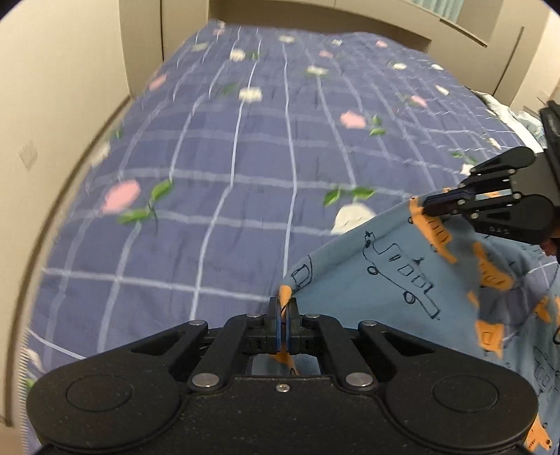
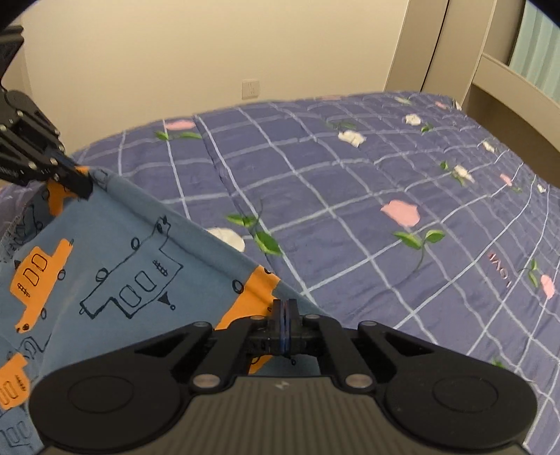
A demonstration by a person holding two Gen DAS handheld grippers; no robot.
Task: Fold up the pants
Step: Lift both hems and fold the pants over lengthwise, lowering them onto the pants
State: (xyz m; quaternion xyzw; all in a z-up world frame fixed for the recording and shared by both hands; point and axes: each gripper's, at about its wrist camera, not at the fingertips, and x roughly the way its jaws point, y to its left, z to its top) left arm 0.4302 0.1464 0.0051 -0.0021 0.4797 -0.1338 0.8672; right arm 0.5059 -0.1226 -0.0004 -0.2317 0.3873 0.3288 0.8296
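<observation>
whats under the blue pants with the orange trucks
A purple checked quilt with flowers lies beneath the pants, which the left gripper and right gripper pinch by the edge. The quilt under the cloth is hidden.

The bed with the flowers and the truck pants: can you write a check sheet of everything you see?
Surface: purple checked floral quilt covering the bed.
Job's things: blue cotton pants with orange trucks, top edge stretched between both tools.
Clutter: pale crumpled cloth at the bed's far edge.
Tools: left tool shut on the pants; right tool shut on the pants.
Cables: nothing seen.
Surroundings: cream wall, white wall socket, beige cabinets.
</observation>
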